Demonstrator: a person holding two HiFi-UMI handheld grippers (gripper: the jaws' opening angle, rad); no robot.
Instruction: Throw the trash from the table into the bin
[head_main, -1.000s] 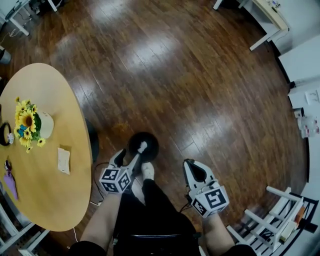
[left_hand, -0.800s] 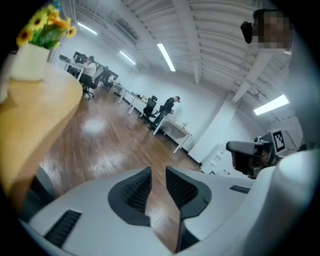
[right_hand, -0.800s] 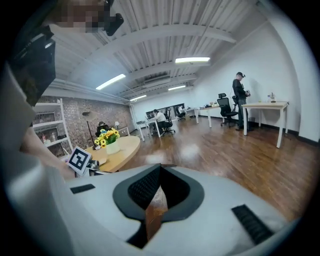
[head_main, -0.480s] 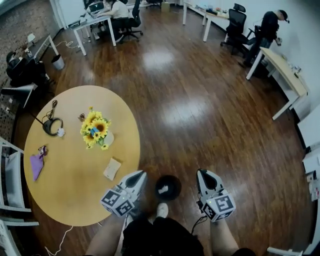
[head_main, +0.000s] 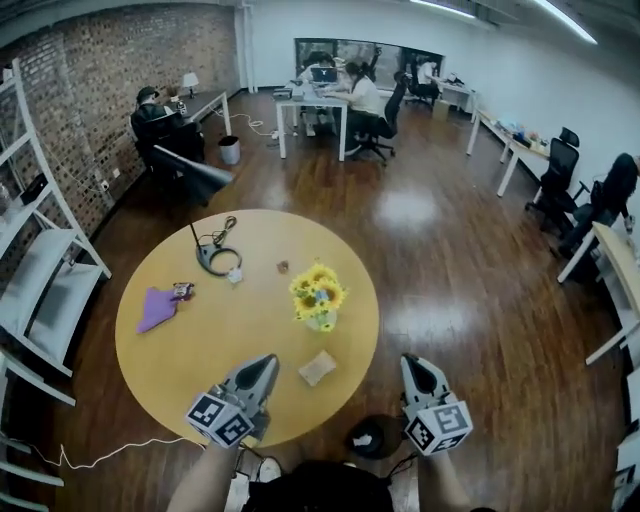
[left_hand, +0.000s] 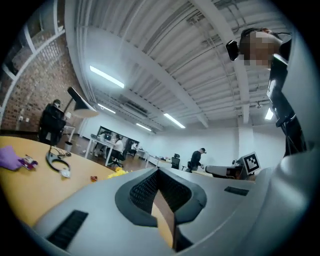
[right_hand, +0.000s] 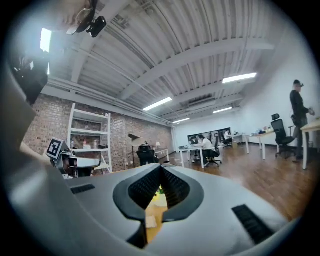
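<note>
So the bin (head_main: 372, 437) is a small black round one on the floor at the bottom of the head view, just off the near edge of the round wooden surface (head_main: 150, 370) and between the two grippers. There's one white crumpled bit (head_main: 364, 440) lying in it; I can't make out anything else in there.

The other container is the white pot (head_main: 322, 322) near the middle of the surface, stuffed with sunflowers (head_main: 318, 293).

A tan scrap of paper (head_main: 318, 368) sits flat on the surface just below the pot, close to the near edge and just right of the left gripper (head_main: 267, 360). Further left there's a purple cloth (head_main: 155, 308) with some tiny thing beside it that's too small to tell, and headphones (head_main: 218, 258) with a cable toward the upper part of the surface.

Left gripper hangs over the near edge with its jaws pressed together and nothing between them. The right gripper (head_main: 412, 362) is over the floor at lower right, jaws also together and empty, just right of the bin.
</note>
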